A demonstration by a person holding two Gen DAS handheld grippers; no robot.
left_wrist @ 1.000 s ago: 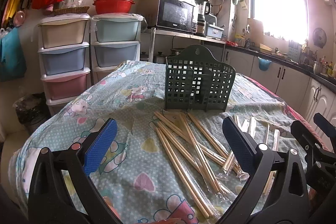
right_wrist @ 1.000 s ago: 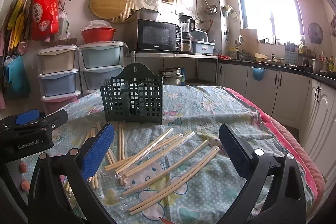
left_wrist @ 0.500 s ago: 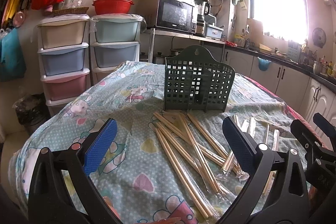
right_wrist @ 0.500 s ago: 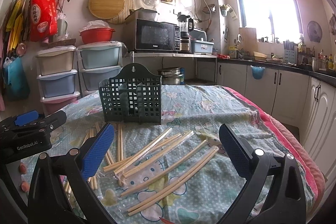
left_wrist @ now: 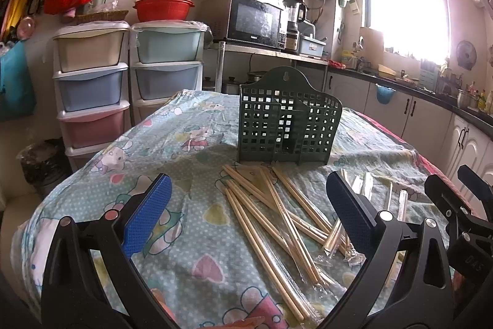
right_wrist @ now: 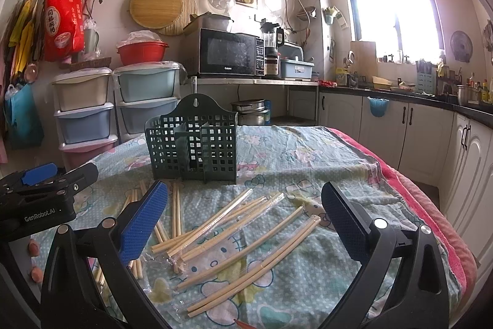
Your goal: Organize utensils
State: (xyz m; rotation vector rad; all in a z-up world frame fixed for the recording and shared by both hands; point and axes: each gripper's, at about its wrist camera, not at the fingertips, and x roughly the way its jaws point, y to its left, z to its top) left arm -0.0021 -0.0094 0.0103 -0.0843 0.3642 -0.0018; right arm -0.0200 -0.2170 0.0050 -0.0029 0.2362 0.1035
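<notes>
A dark green lattice utensil basket (left_wrist: pixel 288 125) stands upright on the table; it also shows in the right wrist view (right_wrist: pixel 192 144). Several wooden chopsticks (left_wrist: pixel 271 215), some in clear plastic sleeves, lie scattered in front of it, and show in the right wrist view (right_wrist: pixel 234 224) too. My left gripper (left_wrist: pixel 246 215) is open and empty, held above the near chopsticks. My right gripper (right_wrist: pixel 243 221) is open and empty above the wrapped chopsticks. The left gripper's body shows at the left of the right wrist view (right_wrist: pixel 40 199). The right gripper's body shows at the right of the left wrist view (left_wrist: pixel 462 215).
The table wears a patterned cartoon cloth (left_wrist: pixel 185 144) with a red edge (right_wrist: pixel 431 205) on the right. Stacked plastic drawers (left_wrist: pixel 92 82) stand behind the table's left. A microwave (right_wrist: pixel 228 51) sits on a shelf behind. Kitchen counters (right_wrist: pixel 400 119) run along the right.
Both grippers have shifted only slightly; the basket sits a touch lower in the right wrist view. Nothing was taken hold of or let go.
</notes>
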